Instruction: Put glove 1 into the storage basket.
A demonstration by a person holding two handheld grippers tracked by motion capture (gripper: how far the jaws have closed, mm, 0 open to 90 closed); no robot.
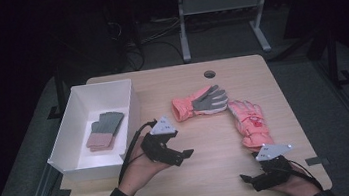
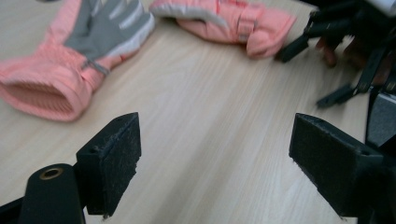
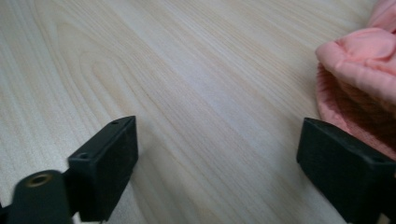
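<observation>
Pale wooden tabletop (image 1: 207, 174) bears two padded salmon-pink ski gloves (image 1: 199, 102) (image 1: 249, 122) lying mid-table, while the left gripper (image 1: 185, 154) and right gripper (image 1: 245, 177) hover nearby, both spread wide on nothing.

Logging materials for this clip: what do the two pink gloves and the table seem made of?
Palm-up glove: padded pink fabric, grey grippy-looking palm, ribbed knit cuff. Second glove: puffy quilted pink shell, probably synthetic. Table: pale wood-grain top, matte, likely laminate.

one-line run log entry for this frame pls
left gripper: open, empty, beside white box | right gripper: open, empty, near cuff of pink padded glove | second pink glove, grey palm up: on wooden table
</observation>
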